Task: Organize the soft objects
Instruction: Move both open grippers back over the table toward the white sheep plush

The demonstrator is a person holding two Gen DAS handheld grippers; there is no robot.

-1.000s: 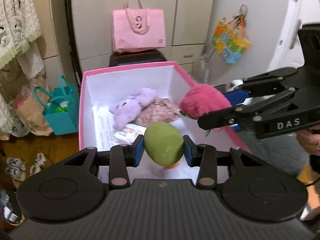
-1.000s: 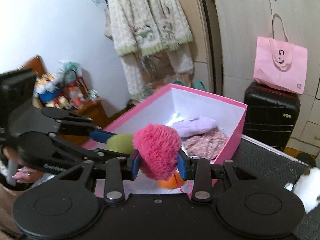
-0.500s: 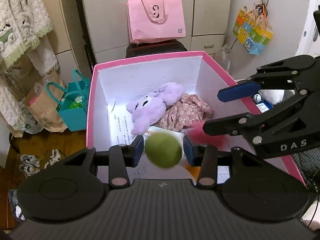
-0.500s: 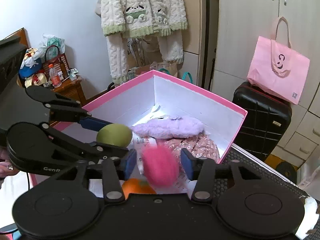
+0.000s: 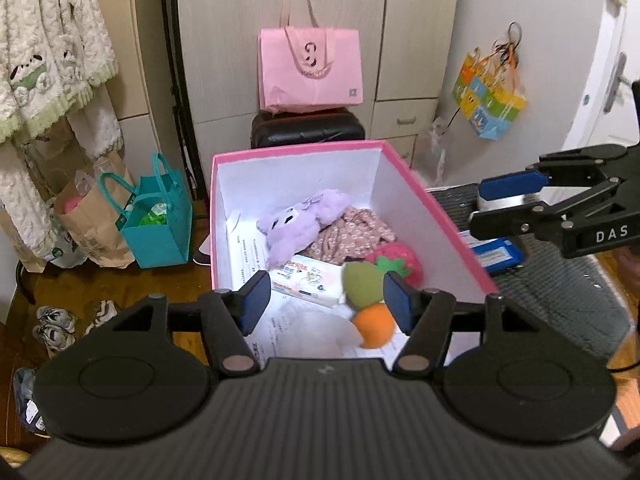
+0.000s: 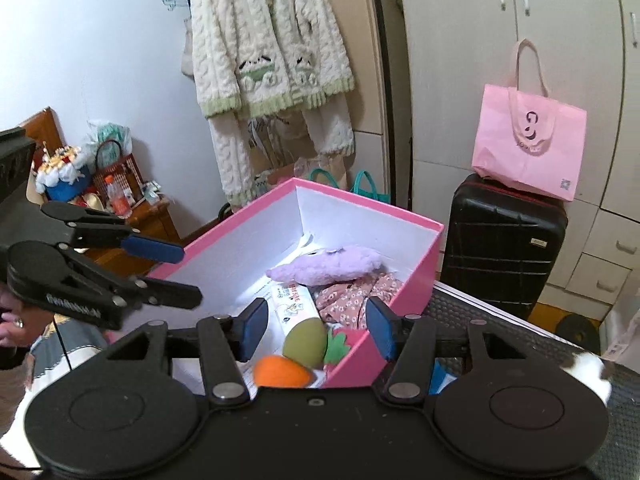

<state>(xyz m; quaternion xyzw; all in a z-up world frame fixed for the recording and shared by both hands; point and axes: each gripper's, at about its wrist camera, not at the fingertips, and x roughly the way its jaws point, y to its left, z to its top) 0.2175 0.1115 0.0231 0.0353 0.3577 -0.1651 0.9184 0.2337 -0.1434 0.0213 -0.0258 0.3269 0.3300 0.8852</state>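
Left tool [image 5: 324,302] hangs over the near end of the pink box [image 5: 440,216], its blue pads opening wider with nothing pinched between them; the green plush [image 5: 362,284] seen past the right pad lies down on the box floor, clear of the pads. Right tool [image 6: 316,330] sits spread as well, empty, poised above the same near corner, and it shows in the left view off to the right side, beyond the box wall. Inside the box, the green plush rests against an orange plush [image 5: 374,324] just in front of it, and the pink strawberry plush [image 5: 400,258] with its green leaf lies touching the green one by the right wall. A tissue pack [image 5: 306,280] lies flat beside them toward the middle, over white papers. Farther back, a purple plush toy [image 5: 300,220] lies against a floral cloth [image 5: 352,232]. The box stands on a dark ribbed mat [image 5: 560,300]. Behind it a black suitcase [image 6: 504,240] carries a pink tote bag [image 6: 528,144], a teal bag [image 5: 156,220] stands on the floor at left, and a knitted cardigan [image 6: 264,40] hangs on the cupboard.
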